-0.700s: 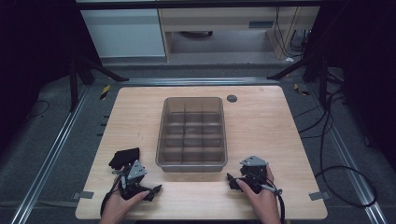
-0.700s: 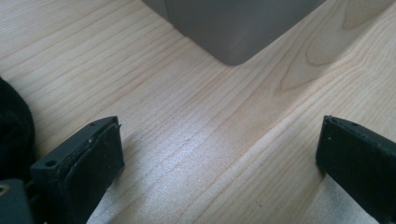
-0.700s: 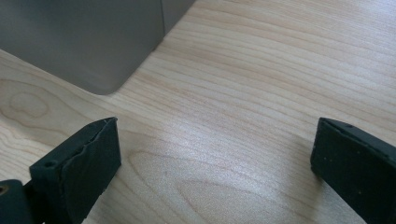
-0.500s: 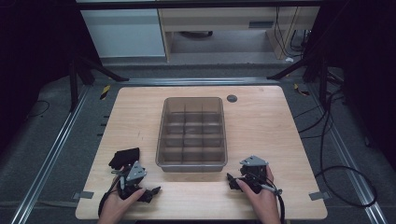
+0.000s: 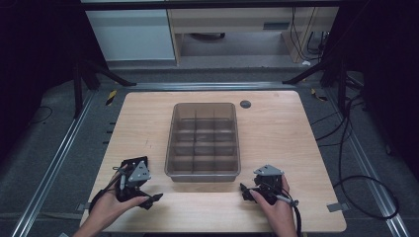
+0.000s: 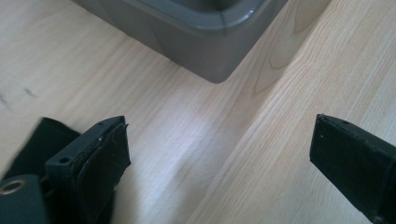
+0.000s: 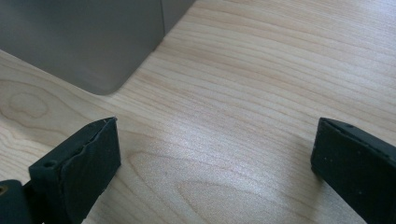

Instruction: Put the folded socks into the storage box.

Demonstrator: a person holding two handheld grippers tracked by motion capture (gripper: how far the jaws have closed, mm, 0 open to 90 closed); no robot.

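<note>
High view: a grey divided tray (image 5: pixel 205 173) sits mid-table on a pale wooden table (image 5: pixel 276 133).
Left gripper (image 5: pixel 148 197): held in a hand just off the tray's near-left corner, resting low over the wood; jaws spread wide, nothing between them.
Right gripper (image 5: pixel 245 191): held in a hand just off the tray's near-right corner; jaws spread wide, bare wood between them.
Tray compartments: contents cannot be told.
Small dark disc (image 5: pixel 245 104): on the table just beyond the tray's far-right corner.
</note>
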